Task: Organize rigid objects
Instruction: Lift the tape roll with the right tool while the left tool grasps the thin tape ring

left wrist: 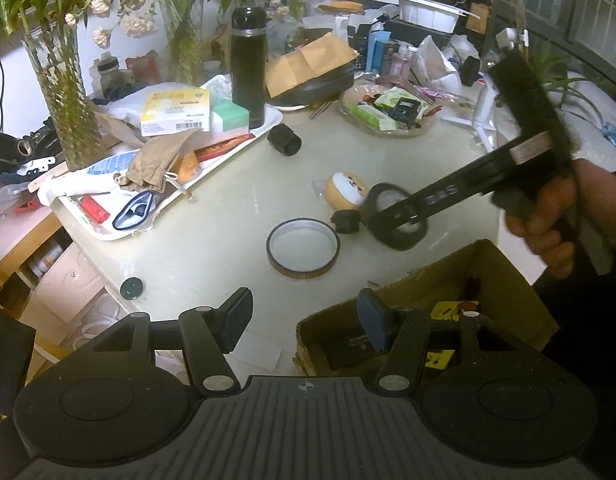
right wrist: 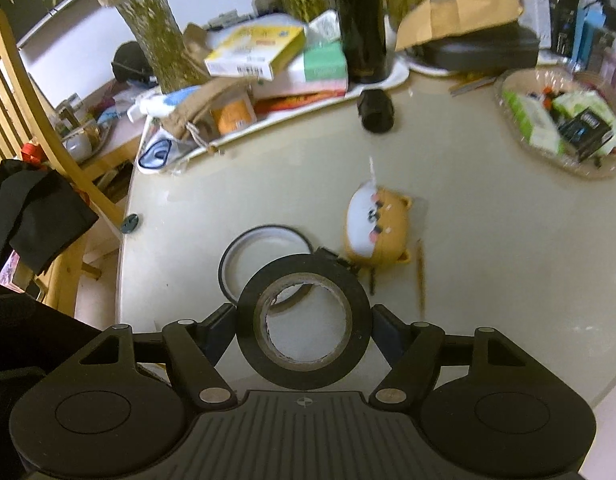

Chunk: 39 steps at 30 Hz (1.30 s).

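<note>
Around you the table (right wrist: pixel 468 288) is crowded: a white tray (left wrist: pixel 244 148) piled with boxes on the far left, a tall black flask (left wrist: pixel 248 68) standing on its right end, a short black cylinder (left wrist: pixel 284 141) lying just beside the tray, and a basket of packets (left wrist: pixel 388 114) on the far right. A thin, wide ring of tape (left wrist: pixel 303 248) lies flat near the middle, with an orange dog-faced toy (right wrist: pixel 378 228) just right of it. A cardboard box (left wrist: pixel 424 316) sits at the near right edge.

Your right hand-held gripper (right wrist: pixel 304 322) is clamped on a black roll of tape (right wrist: pixel 304 320) with a brown core, held upright above the table, near the flat ring. Your left hand-held gripper (left wrist: pixel 304 320) is spread wide with nothing in it, its right finger over the cardboard box.
</note>
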Motion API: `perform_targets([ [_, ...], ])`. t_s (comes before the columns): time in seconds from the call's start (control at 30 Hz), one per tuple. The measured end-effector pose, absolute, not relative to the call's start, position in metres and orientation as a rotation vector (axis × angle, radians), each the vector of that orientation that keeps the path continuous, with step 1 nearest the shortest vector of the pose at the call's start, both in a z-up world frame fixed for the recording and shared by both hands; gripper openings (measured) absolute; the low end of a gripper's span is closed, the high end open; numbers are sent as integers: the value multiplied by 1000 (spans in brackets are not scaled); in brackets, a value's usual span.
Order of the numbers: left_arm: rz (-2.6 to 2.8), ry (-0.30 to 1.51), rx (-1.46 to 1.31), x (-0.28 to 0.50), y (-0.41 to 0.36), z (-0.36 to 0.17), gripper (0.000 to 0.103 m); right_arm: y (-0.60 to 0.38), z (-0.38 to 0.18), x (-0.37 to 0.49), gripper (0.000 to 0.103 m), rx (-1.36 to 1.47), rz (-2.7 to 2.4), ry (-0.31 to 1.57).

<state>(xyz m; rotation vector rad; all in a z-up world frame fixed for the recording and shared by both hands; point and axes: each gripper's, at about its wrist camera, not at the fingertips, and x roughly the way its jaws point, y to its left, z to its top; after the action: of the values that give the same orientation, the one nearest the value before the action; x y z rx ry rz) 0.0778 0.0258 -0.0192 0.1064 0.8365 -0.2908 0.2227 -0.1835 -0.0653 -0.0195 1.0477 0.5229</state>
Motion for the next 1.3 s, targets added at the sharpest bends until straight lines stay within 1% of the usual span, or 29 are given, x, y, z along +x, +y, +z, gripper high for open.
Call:
perform_targets([
  [0.27,-271,838,115,86,26,-19,58,-213,-39,213,75,-35,501,959],
  [0.33,-266,839,119,87,26,-19,67,-220,-35,210,75,-41,497,943],
  [0.37,-262,834,120,88,26,-19,70,-223,-33,208,75,-39,497,936],
  [0.8,-235,877,152,111,25,-29,70,-264,-22,181,75,-8,458,892],
  [1.13,-225,934,161,142,19,-50,69,-292,-26,163,75,19,428,866],
  [1.23,-225,947,161,153,15,-58,68,-297,-29,160,75,23,422,866],
  [1.3,-221,962,160,162,13,-64,63,-299,-31,158,75,32,423,872],
])
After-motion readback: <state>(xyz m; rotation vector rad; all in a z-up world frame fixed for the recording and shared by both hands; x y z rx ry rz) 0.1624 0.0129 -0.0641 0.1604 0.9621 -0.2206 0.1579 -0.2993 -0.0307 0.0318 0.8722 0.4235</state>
